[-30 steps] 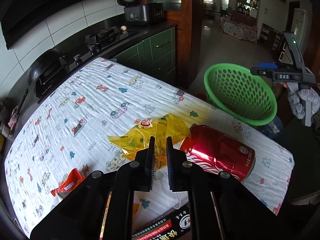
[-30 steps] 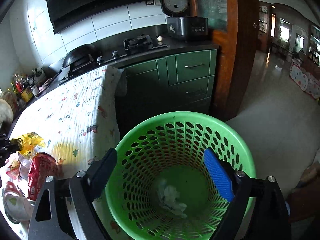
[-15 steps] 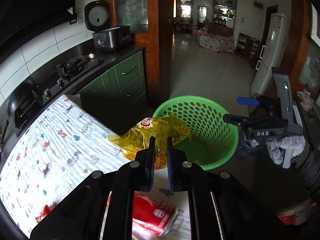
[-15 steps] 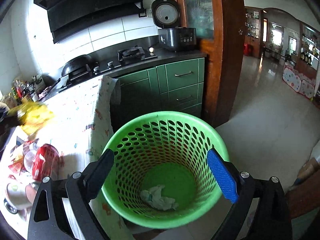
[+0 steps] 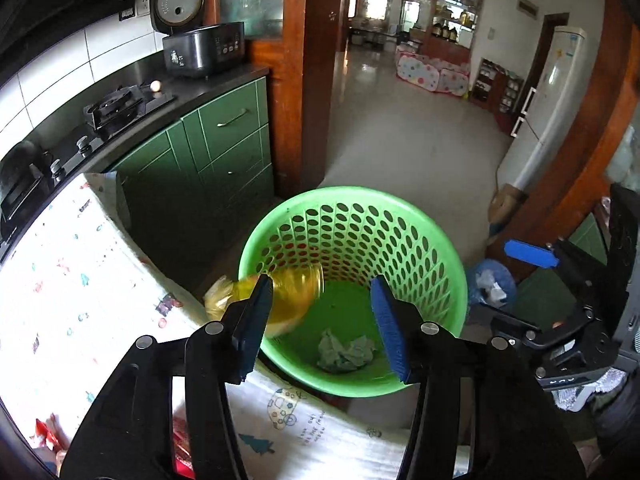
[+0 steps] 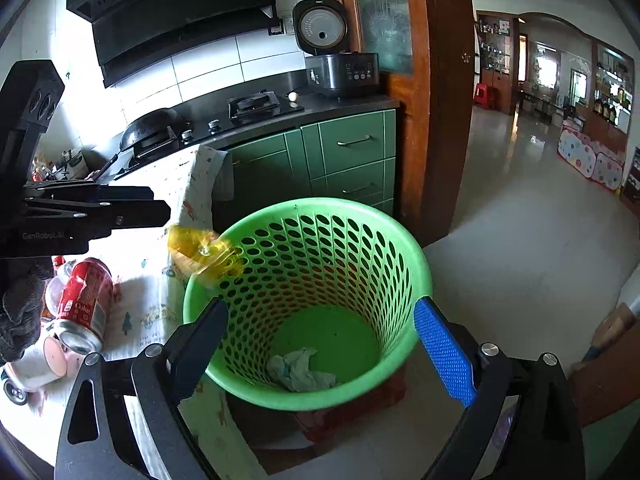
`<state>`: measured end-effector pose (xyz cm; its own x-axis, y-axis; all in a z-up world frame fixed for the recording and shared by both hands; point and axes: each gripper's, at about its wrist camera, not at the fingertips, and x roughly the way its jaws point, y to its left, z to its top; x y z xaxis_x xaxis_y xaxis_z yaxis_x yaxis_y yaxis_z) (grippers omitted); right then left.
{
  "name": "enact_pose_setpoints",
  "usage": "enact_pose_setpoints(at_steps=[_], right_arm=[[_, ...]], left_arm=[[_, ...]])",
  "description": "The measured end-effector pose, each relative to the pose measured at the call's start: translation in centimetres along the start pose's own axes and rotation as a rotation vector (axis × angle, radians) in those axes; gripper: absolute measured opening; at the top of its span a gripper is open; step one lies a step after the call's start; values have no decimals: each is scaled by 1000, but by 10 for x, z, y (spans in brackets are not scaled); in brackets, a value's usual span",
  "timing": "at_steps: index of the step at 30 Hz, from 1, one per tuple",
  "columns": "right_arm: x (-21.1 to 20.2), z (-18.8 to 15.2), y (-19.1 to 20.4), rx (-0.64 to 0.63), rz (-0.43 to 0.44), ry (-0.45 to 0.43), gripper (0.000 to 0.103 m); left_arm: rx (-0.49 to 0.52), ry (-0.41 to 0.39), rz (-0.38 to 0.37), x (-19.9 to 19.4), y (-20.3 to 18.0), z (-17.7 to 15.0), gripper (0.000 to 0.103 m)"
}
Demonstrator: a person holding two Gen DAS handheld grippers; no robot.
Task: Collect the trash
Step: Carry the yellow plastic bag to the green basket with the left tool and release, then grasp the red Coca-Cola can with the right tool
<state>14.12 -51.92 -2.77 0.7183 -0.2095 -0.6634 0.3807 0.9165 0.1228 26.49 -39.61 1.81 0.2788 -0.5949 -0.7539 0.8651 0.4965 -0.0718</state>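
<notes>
surface: table (image 6: 132,360) under a printed cloth (image 6: 176,184) | on it: red can (image 6: 82,300) lying on its side, white cup (image 6: 36,364) beside it | floor (image 6: 520,248): green basket (image 6: 416,280)

Yellow wrapper (image 5: 294,294) motion-blurred at the green basket (image 5: 448,264) rim, print unreadable, partly behind a left tool (image 5: 316,330) finger. Crumpled paper (image 6: 300,368) in basket: can't ID. Red can (image 6: 82,306) half behind the left hand (image 6: 18,312). Red packet (image 5: 44,436) clipped by the frame edge.
</notes>
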Motion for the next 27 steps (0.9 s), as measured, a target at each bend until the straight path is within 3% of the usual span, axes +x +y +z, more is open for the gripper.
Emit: enact_pose_setpoints(at_steps=[9,13,27], right_arm=[[-8,0,10,-7,30,-12,91],[-13,0,25,-34,65,-13,91],[-12,-2,131,-193,304,93,91]], left_arm=[[-28,-32,29,-32,12,-10,52],[-39,-62,65,-60,22,-22,57],[-88,-174,181,-173,56,-97,68]])
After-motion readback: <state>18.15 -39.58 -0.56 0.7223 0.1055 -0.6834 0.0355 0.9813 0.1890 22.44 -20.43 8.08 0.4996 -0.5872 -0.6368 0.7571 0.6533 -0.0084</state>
